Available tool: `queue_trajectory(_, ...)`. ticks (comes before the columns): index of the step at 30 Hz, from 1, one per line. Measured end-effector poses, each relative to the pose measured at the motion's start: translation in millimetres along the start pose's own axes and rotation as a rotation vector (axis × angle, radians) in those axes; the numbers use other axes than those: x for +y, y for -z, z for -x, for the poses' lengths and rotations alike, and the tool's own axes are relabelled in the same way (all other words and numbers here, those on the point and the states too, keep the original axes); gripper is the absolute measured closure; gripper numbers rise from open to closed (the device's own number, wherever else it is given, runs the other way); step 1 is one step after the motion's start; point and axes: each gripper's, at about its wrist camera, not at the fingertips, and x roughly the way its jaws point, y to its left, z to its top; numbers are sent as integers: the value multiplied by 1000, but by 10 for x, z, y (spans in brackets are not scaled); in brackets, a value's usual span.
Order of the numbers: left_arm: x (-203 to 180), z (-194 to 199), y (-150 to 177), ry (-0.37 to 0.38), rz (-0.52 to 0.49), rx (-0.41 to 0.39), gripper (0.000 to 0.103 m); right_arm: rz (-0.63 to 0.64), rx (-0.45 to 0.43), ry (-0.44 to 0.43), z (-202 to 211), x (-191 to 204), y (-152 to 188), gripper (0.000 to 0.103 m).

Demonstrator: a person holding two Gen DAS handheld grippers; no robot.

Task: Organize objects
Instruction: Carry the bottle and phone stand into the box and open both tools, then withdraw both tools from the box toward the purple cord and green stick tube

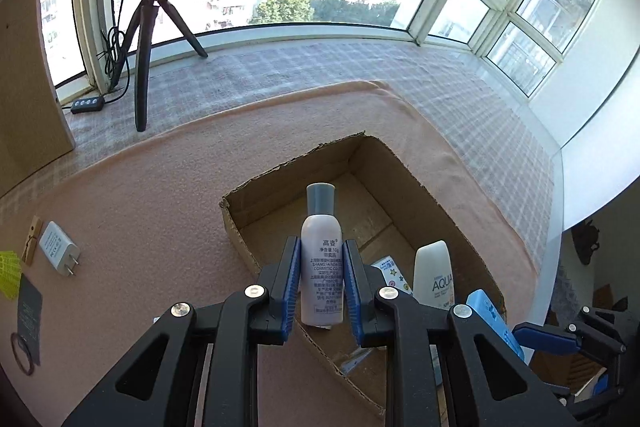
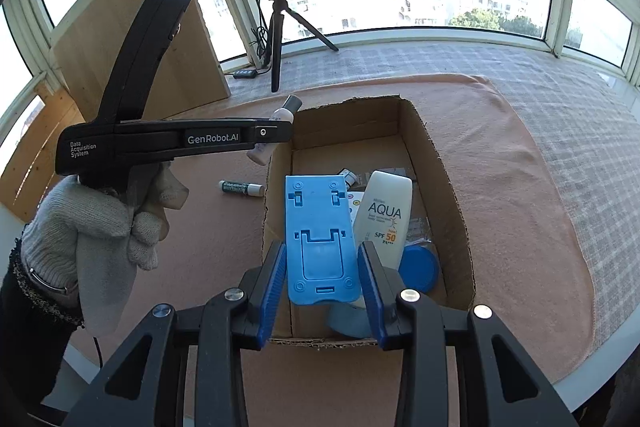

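Note:
My left gripper is shut on a small white bottle with a grey cap, held upright over the left wall of the open cardboard box. Seen from the right wrist, the left gripper and that bottle hang at the box's far-left rim, and a gloved hand holds the gripper. My right gripper is shut on a blue phone stand above the box's near end. A white AQUA sunscreen tube and a blue lid lie inside the box.
On the pink mat left of the box lie a white charger plug, a clothespin, a dark card and a green-labelled stick. A ring-light tripod and a wooden board stand by the window.

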Motion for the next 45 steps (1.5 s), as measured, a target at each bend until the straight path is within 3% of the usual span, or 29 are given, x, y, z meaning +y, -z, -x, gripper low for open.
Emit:
queue_trajectory(10,-59,-139,-112,5,-8,6,81,12,22,-10,-87,32,-23,69)
queue_trajectory(12,-42,-150,-126,40,0,14,65,15,26,-29,-90,52,-25,67)
queue_trajectory(13,-37,-152,-130,39,7,16,39,14,26,-30,-84,64,-25,56)
queue_trajectory(14,-32,-142,-128,31,10,8,28,17,19,-24,-68,82,-23,43)
queue_trajectory(16,-37,-135,-122,29,0,10,29,37,-7,-5,-26,124,-19,36)
queue_trajectory(30,167,35,-14,0,18,4,28,38,21,-11,-86,223,-22,36)
queue_trajectory(36,660,313,227,-50,86,-7,28,16,35,-37,-141,313,-5,36)
queue_trajectory(45,1539,886,878,-150,223,-19,28,40,56,-101,-250,695,-8,36)
